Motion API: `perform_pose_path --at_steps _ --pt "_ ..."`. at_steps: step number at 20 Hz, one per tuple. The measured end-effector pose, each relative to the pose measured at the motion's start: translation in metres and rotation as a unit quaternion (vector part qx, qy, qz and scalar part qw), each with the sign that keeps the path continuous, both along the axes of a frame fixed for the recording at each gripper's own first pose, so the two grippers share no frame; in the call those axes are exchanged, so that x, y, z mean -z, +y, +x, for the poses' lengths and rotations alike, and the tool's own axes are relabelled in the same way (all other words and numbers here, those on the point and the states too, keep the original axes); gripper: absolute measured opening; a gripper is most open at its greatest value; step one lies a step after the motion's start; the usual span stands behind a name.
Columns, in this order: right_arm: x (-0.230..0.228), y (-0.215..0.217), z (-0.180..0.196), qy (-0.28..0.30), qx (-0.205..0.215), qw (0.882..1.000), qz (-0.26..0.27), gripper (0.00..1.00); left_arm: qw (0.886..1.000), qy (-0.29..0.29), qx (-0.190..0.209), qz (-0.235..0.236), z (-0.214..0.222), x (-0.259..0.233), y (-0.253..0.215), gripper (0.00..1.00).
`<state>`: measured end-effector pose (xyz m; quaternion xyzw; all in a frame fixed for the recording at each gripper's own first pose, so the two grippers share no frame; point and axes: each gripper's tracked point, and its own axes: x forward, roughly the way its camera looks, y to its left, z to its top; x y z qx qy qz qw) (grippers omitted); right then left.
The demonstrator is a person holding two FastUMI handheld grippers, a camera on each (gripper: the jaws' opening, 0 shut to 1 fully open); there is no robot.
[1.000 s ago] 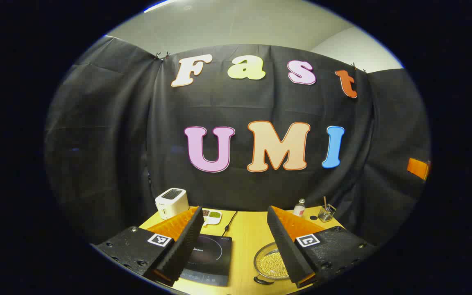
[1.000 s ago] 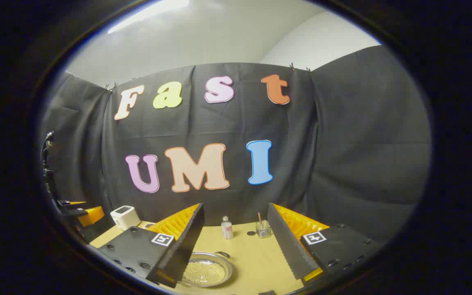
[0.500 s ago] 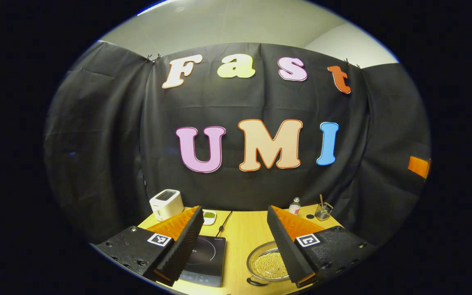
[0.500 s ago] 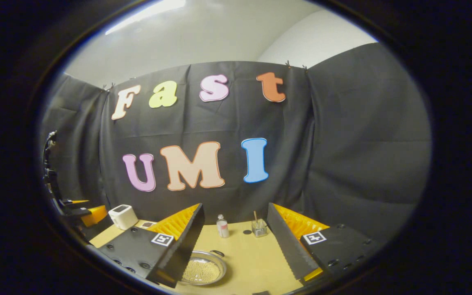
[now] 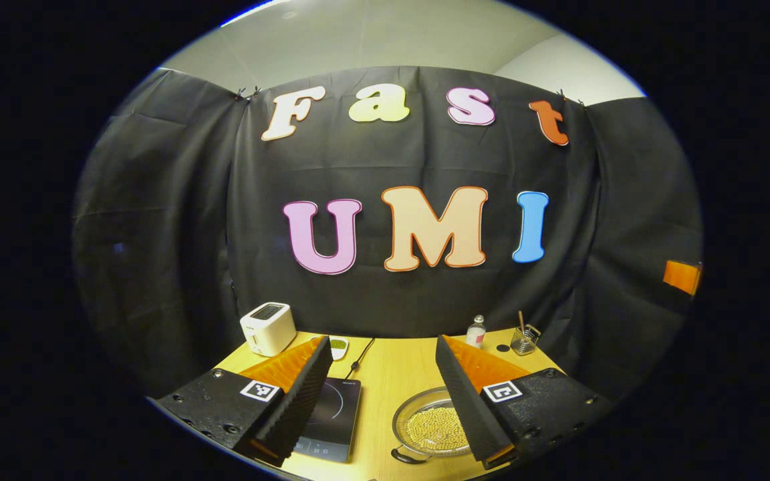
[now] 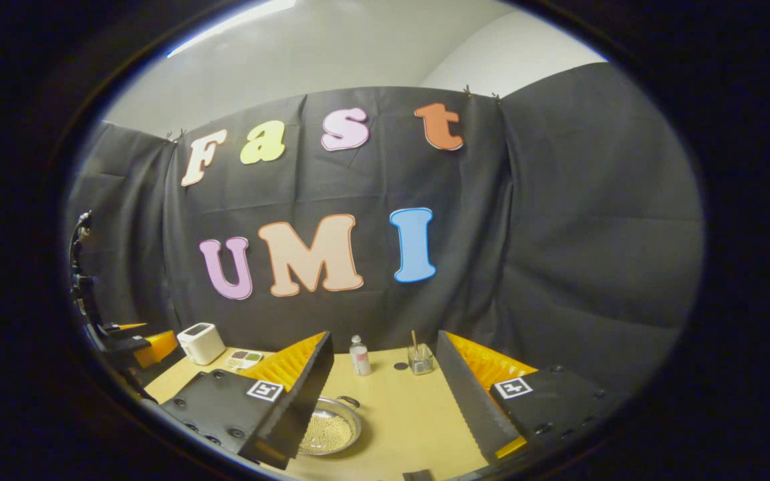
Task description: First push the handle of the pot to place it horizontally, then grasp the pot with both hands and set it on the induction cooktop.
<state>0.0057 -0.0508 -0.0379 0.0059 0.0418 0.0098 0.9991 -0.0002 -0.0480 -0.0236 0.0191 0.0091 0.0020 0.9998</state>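
Both my pairs of jaws stand wide apart and hold nothing. My left gripper [image 5: 379, 394] hangs above the wooden table [image 5: 395, 374], and in the left gripper view the pot [image 5: 425, 427], a shallow glass-sided pan full of pale beads, sits at lower centre, partly behind my right-hand finger. The induction cooktop [image 5: 331, 417] lies just beside it, at lower left of centre. One dark handle [image 5: 406, 457] curls at the pot's bottom edge.

In the right gripper view my right gripper [image 6: 385, 394] has the pot [image 6: 328, 431] at lower left, half hidden by a finger, with another handle [image 6: 349, 401] at its top rim.

I judge the push not yet begun. The risks: a hard shove could slide the light pot or scatter beads; an uneven two-sided lift could tip it; a wide swing might hit the toaster [image 5: 267, 327] or small bottle [image 5: 475, 331].
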Motion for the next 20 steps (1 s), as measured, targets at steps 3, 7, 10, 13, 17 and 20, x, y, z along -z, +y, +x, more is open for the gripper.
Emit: perform_pose_path --at_steps 3,7,10,13,17,20 --pt "0.012 0.003 0.002 0.014 -0.022 1.0 0.004 0.94 1.0 0.002 -0.017 0.0 -0.006 0.005 0.006 0.95" --pt "0.031 0.013 0.008 0.034 -0.056 0.998 0.012 0.59 0.999 0.007 -0.042 0.005 -0.015 0.01 0.013 0.91" --pt "0.043 0.017 0.012 0.049 -0.077 0.996 0.01 0.21 0.998 0.006 -0.057 0.011 -0.023 0.01 0.017 0.91" --pt "0.058 0.027 0.022 0.07 -0.102 0.992 -0.001 0.0 0.997 0.004 -0.077 0.012 -0.028 0.007 0.025 0.91" --pt "0.092 0.04 0.03 0.114 -0.123 0.986 0.005 0.0 0.995 0.008 -0.097 0.015 -0.031 0.009 0.035 0.91" --pt "0.123 0.05 0.027 0.159 -0.137 0.978 0.007 0.0 0.994 0.008 -0.107 0.017 -0.03 0.01 0.043 0.91"
